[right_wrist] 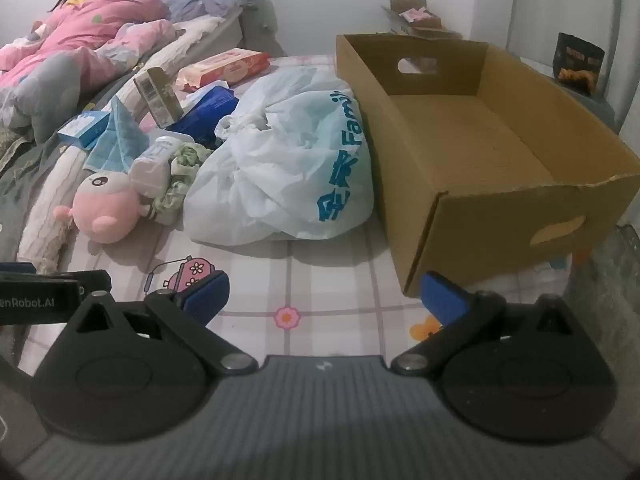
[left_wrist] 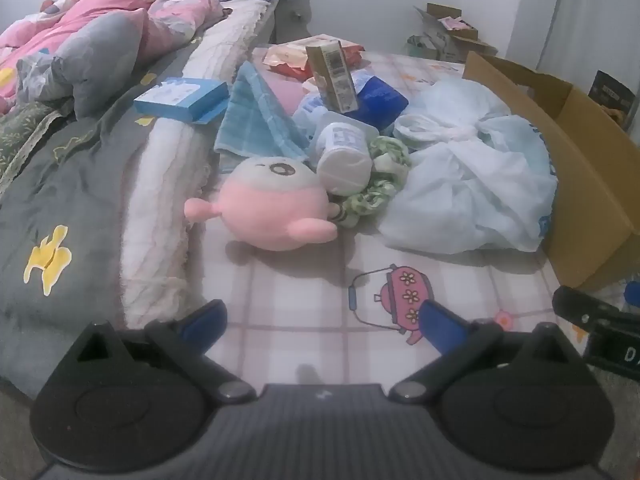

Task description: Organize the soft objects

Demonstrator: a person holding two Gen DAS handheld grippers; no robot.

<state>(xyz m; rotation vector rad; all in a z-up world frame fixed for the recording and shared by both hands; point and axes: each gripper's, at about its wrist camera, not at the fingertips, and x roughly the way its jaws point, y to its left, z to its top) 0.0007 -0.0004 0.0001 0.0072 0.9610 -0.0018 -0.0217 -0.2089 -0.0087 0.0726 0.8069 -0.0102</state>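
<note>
A pink and grey plush toy [left_wrist: 272, 200] [right_wrist: 108, 200] lies on the checked sheet, in front of a blue checked cloth [left_wrist: 260, 116] [right_wrist: 116, 136] and a green and white knitted piece [left_wrist: 384, 176] [right_wrist: 180, 176]. A white plastic bag [left_wrist: 472, 176] [right_wrist: 288, 160] slumps beside an open, empty cardboard box [left_wrist: 592, 168] [right_wrist: 480, 132]. My left gripper [left_wrist: 324, 324] hovers open over the sheet, short of the plush. My right gripper [right_wrist: 324, 300] is open too, near the box's front corner. Nothing sits between either pair of fingers.
A white bottle [left_wrist: 344, 152], a tall carton [left_wrist: 332, 76], a blue box [left_wrist: 180, 98] and a pink wipes pack [right_wrist: 228, 66] lie among the soft items. A grey quilt [left_wrist: 60, 200] and pink bedding [left_wrist: 100, 12] fill the left side.
</note>
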